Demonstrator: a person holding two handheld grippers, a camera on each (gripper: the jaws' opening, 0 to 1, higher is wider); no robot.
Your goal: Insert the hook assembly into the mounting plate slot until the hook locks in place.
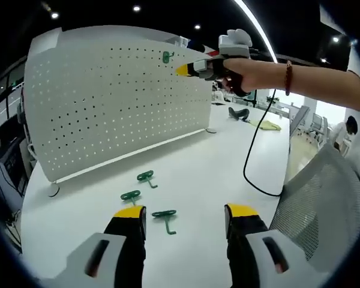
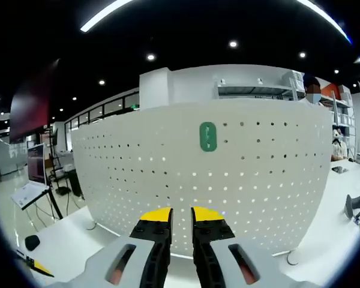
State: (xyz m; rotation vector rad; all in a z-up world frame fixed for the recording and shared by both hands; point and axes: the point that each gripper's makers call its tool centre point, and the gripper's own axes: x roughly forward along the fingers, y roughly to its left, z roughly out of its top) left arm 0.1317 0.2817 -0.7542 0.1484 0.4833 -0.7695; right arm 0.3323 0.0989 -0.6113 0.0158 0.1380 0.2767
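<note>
The pegboard (image 1: 117,99) is a white sheet panel, upright on the table (image 1: 210,174), punched with even rows of small round holes and carried on small round feet. In the right gripper view it bows with the lens (image 2: 204,174).

One green hook (image 1: 166,57) is seated high on the pegboard face; in the right gripper view it shows as a rounded oblong green plate (image 2: 208,137) with two small marks on it, flat against the holes. Whether it is locked cannot be told.

Three more green hooks lie loose on the smooth white table in front of the board: the first (image 1: 146,177) nearest the panel, the second (image 1: 131,195) below it, the third (image 1: 164,217) between the left gripper's tips. Each has a flat plate and a bent prong.

The left gripper (image 1: 185,216), black with yellow tips, stands wide apart over the table, holding nothing.

The right gripper (image 2: 181,216) has its yellow tips drawn narrow with a thin gap, nothing between them. In the left gripper view it (image 1: 183,70) is held by a hand (image 1: 243,75) just beside the mounted hook; contact cannot be made out.

A black cable (image 1: 252,150) trails across the table. A mesh chair back (image 1: 324,204) is cut off at the right.
</note>
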